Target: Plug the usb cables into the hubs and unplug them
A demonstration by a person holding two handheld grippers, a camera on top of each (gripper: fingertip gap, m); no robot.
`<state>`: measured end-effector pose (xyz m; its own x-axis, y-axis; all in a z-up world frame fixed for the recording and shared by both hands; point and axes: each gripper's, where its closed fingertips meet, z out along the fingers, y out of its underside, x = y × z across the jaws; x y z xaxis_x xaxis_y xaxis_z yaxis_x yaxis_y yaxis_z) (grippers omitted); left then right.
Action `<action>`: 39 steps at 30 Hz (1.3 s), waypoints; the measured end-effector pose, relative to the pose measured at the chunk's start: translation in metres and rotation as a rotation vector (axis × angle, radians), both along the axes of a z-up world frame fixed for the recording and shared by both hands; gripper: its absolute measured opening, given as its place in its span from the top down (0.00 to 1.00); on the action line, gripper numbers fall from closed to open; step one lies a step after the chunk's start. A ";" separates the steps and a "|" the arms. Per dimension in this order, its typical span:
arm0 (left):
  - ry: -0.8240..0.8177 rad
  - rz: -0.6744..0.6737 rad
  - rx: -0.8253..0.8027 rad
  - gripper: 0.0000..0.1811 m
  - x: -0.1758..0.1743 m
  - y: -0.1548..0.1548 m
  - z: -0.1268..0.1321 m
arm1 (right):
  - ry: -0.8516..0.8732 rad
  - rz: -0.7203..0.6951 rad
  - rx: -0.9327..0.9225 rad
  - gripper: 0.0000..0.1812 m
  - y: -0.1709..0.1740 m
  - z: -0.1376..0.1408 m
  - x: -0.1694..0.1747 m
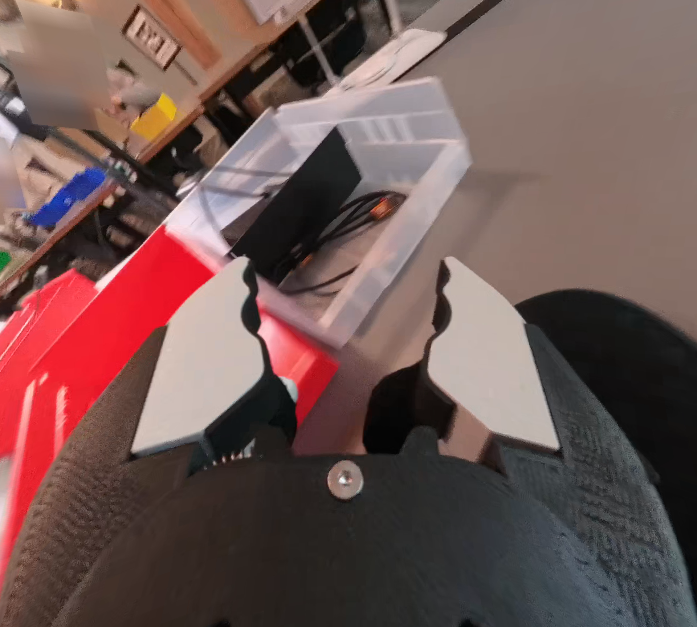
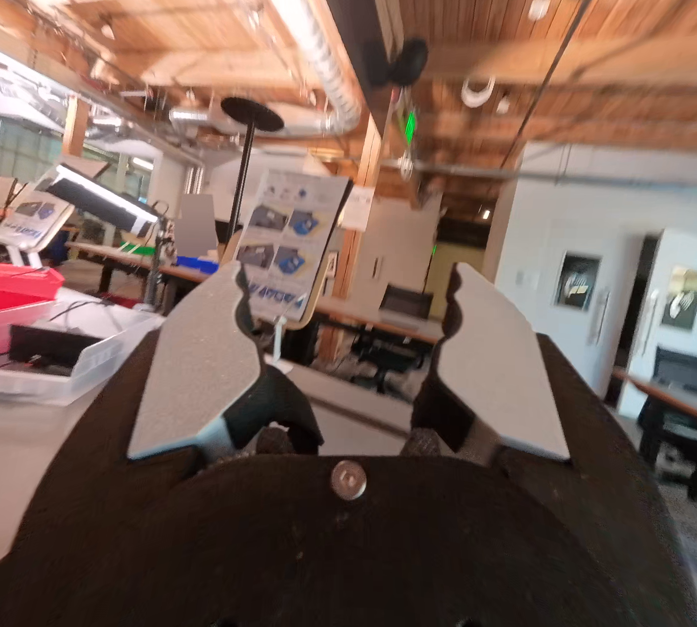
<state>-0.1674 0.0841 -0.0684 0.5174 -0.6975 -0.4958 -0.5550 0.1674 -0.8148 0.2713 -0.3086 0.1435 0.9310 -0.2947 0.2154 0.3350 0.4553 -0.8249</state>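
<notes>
The left gripper (image 1: 345, 280) is spread wide and empty, just short of a clear bin (image 1: 381, 171) on the desk (image 1: 565, 118) holding a black hub (image 1: 301, 209) and coiled cables (image 1: 362, 216). The right gripper (image 2: 347, 286), also wide and empty, points away over the room.

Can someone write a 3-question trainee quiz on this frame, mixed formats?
1. True or false: the left hand-held gripper is shut on a cable.
2. Multiple choice: the black box and the coiled black cables lie in A) the red bin, B) the clear plastic bin, C) the bare tabletop.
3. Fill in: the right hand-held gripper aims over the clear bin towards the room and the wooden ____.

Key: 1 false, it is open and empty; 2 B; 3 ceiling.
</notes>
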 end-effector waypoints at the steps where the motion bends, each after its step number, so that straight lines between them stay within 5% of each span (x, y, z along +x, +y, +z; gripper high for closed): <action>1: 0.018 0.034 -0.028 0.47 -0.019 0.004 0.004 | -0.044 -0.012 0.036 0.40 -0.004 0.004 -0.004; 5: 0.170 0.128 -0.069 0.46 -0.086 0.024 -0.004 | -0.117 0.005 -0.044 0.34 -0.001 -0.004 -0.020; 10: 0.442 0.124 -0.238 0.58 -0.136 0.047 -0.057 | -0.209 0.082 -0.245 0.34 0.025 -0.031 -0.044; 15: 0.597 0.100 -0.351 0.65 -0.159 0.071 -0.100 | -0.296 0.047 -0.392 0.34 0.052 -0.049 -0.050; 19: 0.582 -0.012 -0.308 0.79 -0.145 0.075 -0.104 | -0.313 0.097 -0.382 0.35 0.068 -0.047 -0.060; 24: 0.733 0.030 -0.006 0.82 -0.146 0.079 -0.098 | -0.338 0.109 -0.435 0.35 0.084 -0.055 -0.066; 30: 0.819 0.129 0.028 0.83 -0.153 0.077 -0.086 | -0.354 0.098 -0.469 0.35 0.096 -0.060 -0.067; 36: 0.769 0.280 0.221 0.83 -0.148 0.076 -0.031 | -0.364 0.000 -0.518 0.27 0.103 -0.065 -0.051; 39: 0.659 0.327 0.363 0.83 -0.131 0.068 0.005 | -0.350 -0.008 -0.566 0.37 0.101 -0.074 -0.046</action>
